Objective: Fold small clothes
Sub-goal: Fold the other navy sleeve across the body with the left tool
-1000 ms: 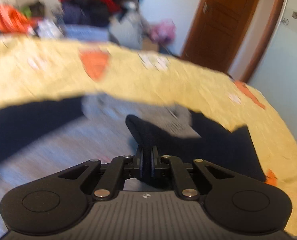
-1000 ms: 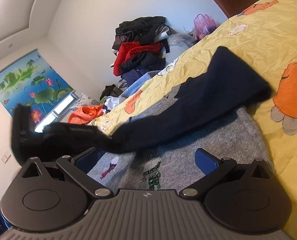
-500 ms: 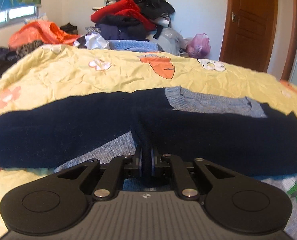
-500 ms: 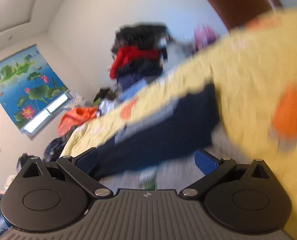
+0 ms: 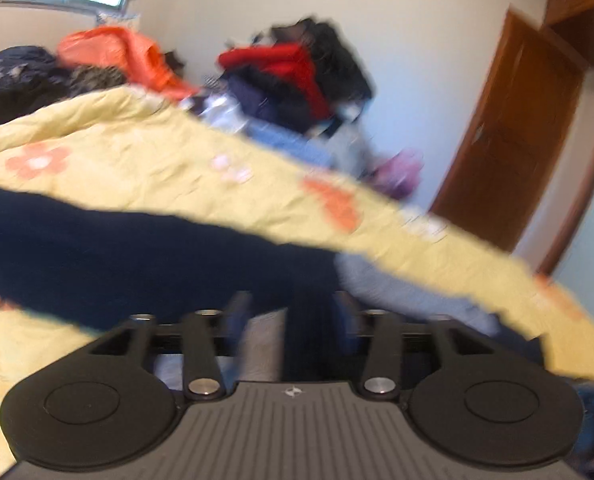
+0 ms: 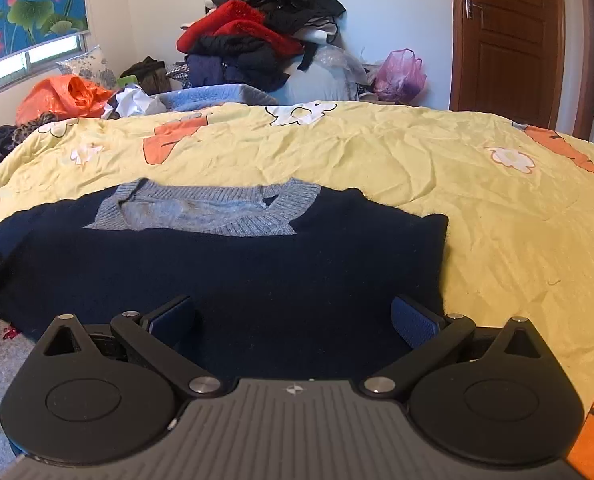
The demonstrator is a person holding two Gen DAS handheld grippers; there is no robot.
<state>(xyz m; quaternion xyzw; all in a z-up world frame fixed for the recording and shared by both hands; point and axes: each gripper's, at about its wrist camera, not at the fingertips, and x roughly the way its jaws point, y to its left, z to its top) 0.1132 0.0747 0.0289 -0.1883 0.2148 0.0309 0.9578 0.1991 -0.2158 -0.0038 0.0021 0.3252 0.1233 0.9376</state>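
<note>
A small grey knit sweater with navy sleeves (image 6: pixel 225 264) lies on the yellow bedspread (image 6: pixel 437 184). Both navy sleeves are folded across its chest below the grey collar (image 6: pixel 213 212). My right gripper (image 6: pixel 293 316) is open and empty, low over the folded sleeves. In the blurred left wrist view the navy sleeve (image 5: pixel 117 256) stretches across the bed, and my left gripper (image 5: pixel 293 316) stands open with dark sleeve cloth lying between its spread fingers; the grey body (image 5: pixel 397 284) shows to the right.
A tall heap of red, black and navy clothes (image 6: pixel 257 36) stands behind the bed. An orange bag (image 6: pixel 61 96) is at the back left, a pink plastic bag (image 6: pixel 401 72) near the brown door (image 6: pixel 509 36).
My left gripper was shut on the navy sleeve and has opened, leaving the sleeve folded across the sweater. My right gripper stayed open and swung to face the sweater squarely.
</note>
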